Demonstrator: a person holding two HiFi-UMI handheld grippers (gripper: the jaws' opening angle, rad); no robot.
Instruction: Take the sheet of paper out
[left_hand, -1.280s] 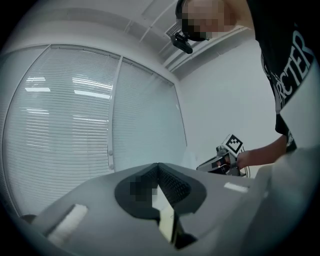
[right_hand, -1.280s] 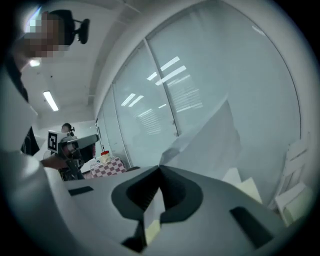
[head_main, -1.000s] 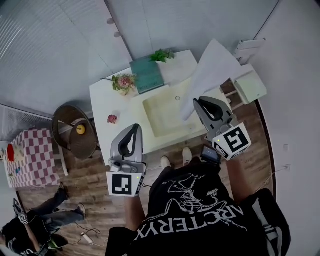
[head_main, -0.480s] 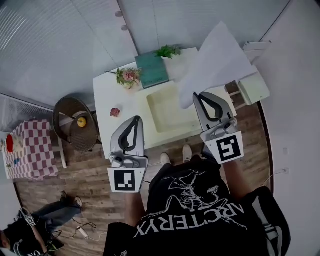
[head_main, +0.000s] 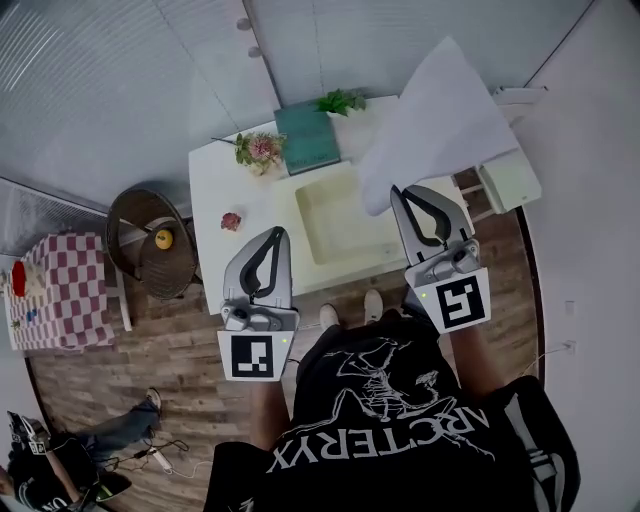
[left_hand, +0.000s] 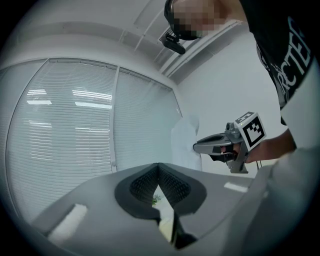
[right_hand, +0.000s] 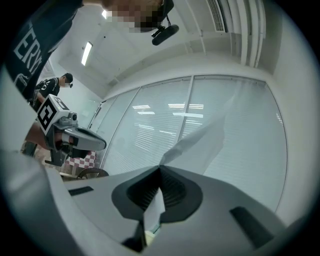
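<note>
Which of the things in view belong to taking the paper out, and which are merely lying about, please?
Job: sheet of paper; right tool, shut on it; probably the cream tray.
Lying about: teal book; potted plant; pink flowers; yellow fruit; empty left tool.

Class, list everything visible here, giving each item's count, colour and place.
white rectangular table: one, white, centre.
shallow pale-yellow tray: one, pale yellow, on table.
flat teal book: one, teal, table's far edge.
green leafy sprig: one, green, beside book.
pink flower bunch: one, pink, left of book.
small red flower: one, red, table's left part.
round brown wicker chair: one, brown, left of table.
large white sheet of paper: one, white, in right gripper.
grey left gripper: one, grey, shut, empty.
grey right gripper: one, grey, shut on paper.
</note>
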